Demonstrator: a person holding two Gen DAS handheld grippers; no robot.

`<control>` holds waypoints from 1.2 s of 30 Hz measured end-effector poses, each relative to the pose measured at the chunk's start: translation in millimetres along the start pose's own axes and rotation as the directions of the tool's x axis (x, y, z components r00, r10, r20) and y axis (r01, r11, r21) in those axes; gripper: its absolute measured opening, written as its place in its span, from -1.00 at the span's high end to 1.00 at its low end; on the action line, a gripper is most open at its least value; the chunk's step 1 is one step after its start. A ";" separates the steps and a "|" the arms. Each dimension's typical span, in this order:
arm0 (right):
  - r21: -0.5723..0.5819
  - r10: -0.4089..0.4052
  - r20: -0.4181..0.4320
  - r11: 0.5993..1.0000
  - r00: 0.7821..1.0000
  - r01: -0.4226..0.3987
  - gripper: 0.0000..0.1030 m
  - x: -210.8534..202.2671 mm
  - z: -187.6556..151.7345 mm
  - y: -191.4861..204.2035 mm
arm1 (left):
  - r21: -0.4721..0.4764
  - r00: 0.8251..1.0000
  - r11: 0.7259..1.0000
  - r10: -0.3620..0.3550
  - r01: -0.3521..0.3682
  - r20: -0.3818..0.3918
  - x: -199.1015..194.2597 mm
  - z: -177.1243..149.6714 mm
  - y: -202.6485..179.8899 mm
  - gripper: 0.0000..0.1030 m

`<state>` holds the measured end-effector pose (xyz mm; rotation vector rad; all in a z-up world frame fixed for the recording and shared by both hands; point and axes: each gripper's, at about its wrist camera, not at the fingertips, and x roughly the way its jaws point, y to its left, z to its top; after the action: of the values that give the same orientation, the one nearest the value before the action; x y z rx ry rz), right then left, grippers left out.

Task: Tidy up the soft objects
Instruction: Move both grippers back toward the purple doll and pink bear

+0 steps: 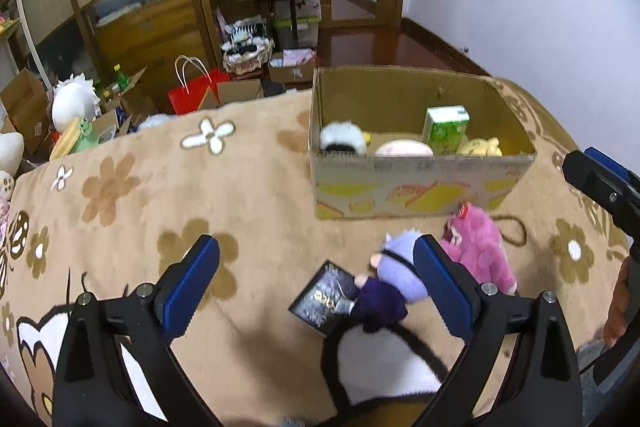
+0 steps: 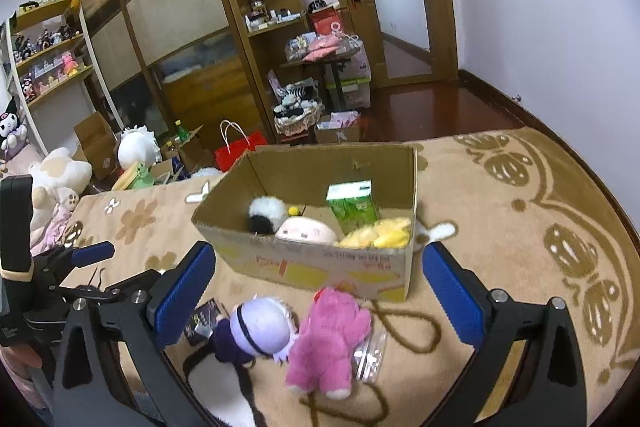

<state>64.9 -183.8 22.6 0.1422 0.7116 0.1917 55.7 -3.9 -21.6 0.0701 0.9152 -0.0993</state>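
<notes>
I have both tongs spread wide with nothing between the pads: the left tongs (image 1: 316, 287) hang over bare blanket, and the right tongs (image 2: 320, 295) frame the two toys left outside the cardboard box (image 2: 304, 267).

Those toys lie on the flower-patterned blanket (image 1: 160, 187) just in front of the box's near wall. The pink plush (image 2: 328, 343) is stretched out with its long axis running roughly from the box toward me, its head end at the box and its feet nearest my camera. The purple-haired doll (image 2: 260, 331) lies right beside it on the left, touching or nearly so, with a small dark card (image 2: 204, 319) at its far side.

In the right wrist view the pink plush sits almost centred between the pads, slightly low. In the left wrist view it is tucked behind the right-hand pad, and the doll is off to that same side. So I judge the right hand better placed for the pink plush, and the left hand closer to the doll.

Inside the box I can see a black-and-white plush, a pale round one, a yellow one and a green carton (image 2: 352, 203).
</notes>
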 end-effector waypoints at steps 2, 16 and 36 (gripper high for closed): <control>0.003 0.000 -0.015 1.000 1.000 0.000 -1.00 1.4 -4.4 1.1 | -0.004 1.000 1.000 0.003 -0.003 -0.022 4.2 -2.5 1.4 -0.88; 0.042 -0.031 -0.116 0.998 0.993 0.036 -1.00 38.1 -23.3 -10.4 | -0.050 0.969 0.999 0.002 -0.015 -0.248 66.5 -16.3 5.8 -0.88; 0.035 -0.049 -0.253 0.998 0.966 0.059 -1.00 98.4 -44.5 -17.5 | -0.084 0.893 0.994 0.023 -0.068 -0.449 123.9 -26.5 14.6 -0.87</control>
<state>110.7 -176.0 -76.5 0.1401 0.9722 0.1438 111.6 6.4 -135.8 0.0225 1.3793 0.0077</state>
